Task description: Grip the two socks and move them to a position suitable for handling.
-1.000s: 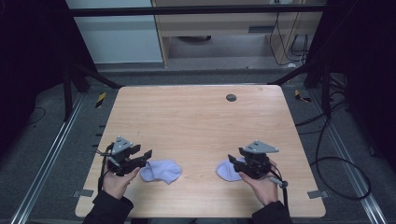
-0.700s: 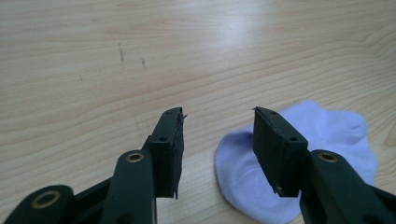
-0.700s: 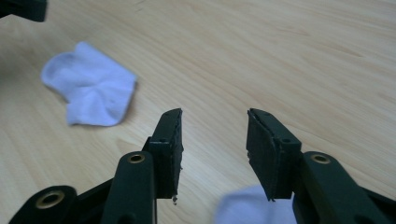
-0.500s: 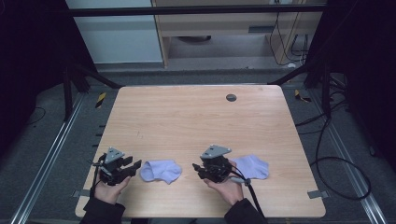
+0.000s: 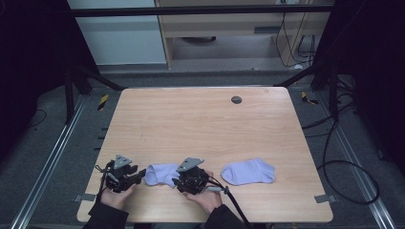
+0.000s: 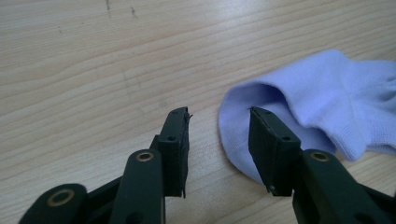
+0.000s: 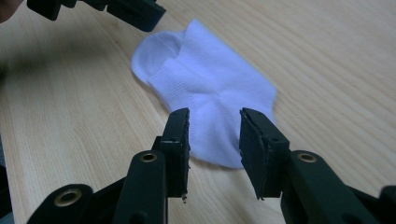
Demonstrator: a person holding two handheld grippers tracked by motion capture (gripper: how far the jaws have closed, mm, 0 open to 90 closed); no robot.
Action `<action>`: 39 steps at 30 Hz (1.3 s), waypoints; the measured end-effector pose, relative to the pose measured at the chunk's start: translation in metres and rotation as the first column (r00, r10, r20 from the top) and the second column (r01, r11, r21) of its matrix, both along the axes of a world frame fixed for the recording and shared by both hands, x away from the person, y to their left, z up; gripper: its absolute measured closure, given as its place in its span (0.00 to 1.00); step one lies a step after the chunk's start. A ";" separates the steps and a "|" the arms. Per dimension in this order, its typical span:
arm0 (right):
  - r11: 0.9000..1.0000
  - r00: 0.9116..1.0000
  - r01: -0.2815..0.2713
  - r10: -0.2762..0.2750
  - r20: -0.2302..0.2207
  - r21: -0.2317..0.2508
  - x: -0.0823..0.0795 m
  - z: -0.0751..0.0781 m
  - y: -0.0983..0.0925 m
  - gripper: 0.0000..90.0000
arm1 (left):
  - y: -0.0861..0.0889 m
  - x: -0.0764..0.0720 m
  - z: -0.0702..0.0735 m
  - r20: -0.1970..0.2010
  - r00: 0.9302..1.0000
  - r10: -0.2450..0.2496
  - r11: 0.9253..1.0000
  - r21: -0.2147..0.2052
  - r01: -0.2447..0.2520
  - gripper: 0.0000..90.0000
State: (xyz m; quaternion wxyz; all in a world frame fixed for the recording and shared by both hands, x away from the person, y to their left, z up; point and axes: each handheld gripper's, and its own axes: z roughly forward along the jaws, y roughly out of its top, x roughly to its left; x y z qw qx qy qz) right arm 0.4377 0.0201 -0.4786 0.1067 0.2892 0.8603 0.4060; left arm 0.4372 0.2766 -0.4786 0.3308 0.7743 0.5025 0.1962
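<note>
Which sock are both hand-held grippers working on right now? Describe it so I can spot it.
On the wooden table, look along the near edge. The pale lilac sock lies between the two hand-held grippers, left of centre; the other sock lies alone farther right.

Showing pale lilac socks [image 5: 161,174] [image 5: 248,171], lying on light wood-grain table [image 5: 200,124], between black jaws.

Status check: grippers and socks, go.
Left gripper and right gripper open, jaws just closing, one at each end of the near sock. Neither grips yet. Second sock flat, apart, to the right. Nothing in the way.
</note>
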 end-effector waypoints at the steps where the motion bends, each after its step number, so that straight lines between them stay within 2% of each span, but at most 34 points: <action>1: 1.000 1.000 -0.003 0.003 -0.004 -0.003 0.000 -0.002 0.003 0.71 | -0.001 0.000 -0.001 -0.002 1.000 -0.004 1.000 0.002 0.004 0.63; 5: 0.999 1.000 -0.021 0.021 -0.021 -0.024 0.000 -0.012 0.012 0.71 | -0.005 0.001 -0.004 -0.017 1.000 -0.018 1.000 0.019 0.018 0.61; 10: 0.998 0.999 -0.040 0.039 -0.030 -0.039 0.001 -0.018 0.017 0.74 | -0.010 0.003 -0.009 -0.037 0.999 -0.026 0.999 0.024 0.027 0.64; 11: 0.998 0.999 -0.039 0.037 -0.033 -0.043 0.001 -0.018 0.018 0.75 | -0.010 0.004 -0.011 -0.049 0.998 -0.029 0.999 0.033 0.031 0.65; 16: 0.998 0.998 -0.046 0.044 -0.045 -0.047 0.000 -0.020 0.020 0.85 | -0.012 0.004 -0.012 -0.058 0.998 -0.038 0.999 0.031 0.040 0.75; 18: 0.998 0.997 -0.043 0.040 -0.065 -0.040 0.001 -0.020 0.020 0.90 | -0.013 0.004 -0.012 -0.059 0.998 -0.037 0.999 0.028 0.038 0.80; 20: 0.998 0.996 -0.043 0.040 -0.081 -0.036 0.001 -0.019 0.020 0.92 | -0.013 0.005 -0.012 -0.063 0.997 -0.043 0.999 0.029 0.045 0.85; 22: 0.999 0.996 -0.042 0.039 -0.077 -0.032 0.002 -0.019 0.019 0.93 | -0.013 0.005 -0.012 -0.064 0.997 -0.047 0.998 0.029 0.049 0.89; 24: 0.999 0.997 -0.034 0.033 -0.068 -0.011 0.001 -0.017 0.018 0.94 | -0.013 0.005 -0.012 -0.067 0.996 -0.053 0.998 0.027 0.055 0.92; 26: 0.999 0.998 -0.016 0.018 -0.061 0.038 0.002 -0.011 0.014 0.94 | -0.014 0.005 -0.011 -0.069 0.996 -0.059 0.998 0.031 0.061 0.95; 30: 0.993 0.999 0.026 -0.021 -0.046 0.112 0.007 -0.001 0.007 0.94 | -0.014 0.006 -0.011 -0.070 0.995 -0.068 0.997 0.031 0.070 0.96; 34: 0.984 0.996 0.089 -0.085 -0.031 0.156 0.016 0.005 0.003 0.94 | -0.014 0.006 -0.011 -0.069 0.995 -0.075 0.996 0.041 0.078 0.96; 39: 0.968 0.986 0.166 -0.163 -0.030 0.188 0.031 0.007 0.001 0.94 | -0.014 0.006 -0.011 -0.071 0.994 -0.081 0.996 0.039 0.084 0.96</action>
